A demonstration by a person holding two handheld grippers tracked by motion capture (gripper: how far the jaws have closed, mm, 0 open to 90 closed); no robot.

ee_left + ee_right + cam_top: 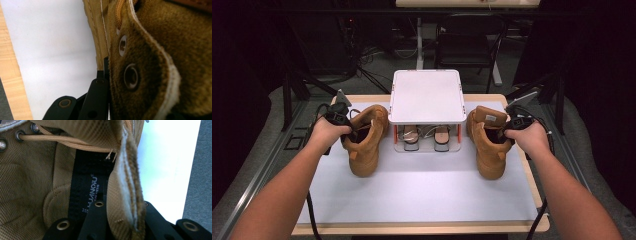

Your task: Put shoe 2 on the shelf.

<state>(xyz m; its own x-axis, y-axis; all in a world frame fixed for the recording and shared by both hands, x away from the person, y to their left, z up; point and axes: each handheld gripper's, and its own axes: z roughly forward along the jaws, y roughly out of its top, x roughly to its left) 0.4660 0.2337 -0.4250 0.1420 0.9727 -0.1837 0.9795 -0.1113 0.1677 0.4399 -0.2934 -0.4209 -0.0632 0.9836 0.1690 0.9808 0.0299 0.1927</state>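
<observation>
two tan boots on a white mat (422, 195) covering the bench (532, 185), flanking a white two-tier rack (427, 97) with sandals (427, 136) on its lower level. left claw (346, 129) clamped on the eyelet flap of the left boot (364, 140); right claw (507, 131) clamped on the collar edge of the right boot (488, 145), one jaw inside, one outside.

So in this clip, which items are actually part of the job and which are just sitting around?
In play:
- left boot, collar clamped by the left gripper
- right boot, collar edge pinched by the right gripper

Probably idle (judged from what's held):
- white rack between the boots
- pair of shoes on its lower shelf
- white mat
</observation>
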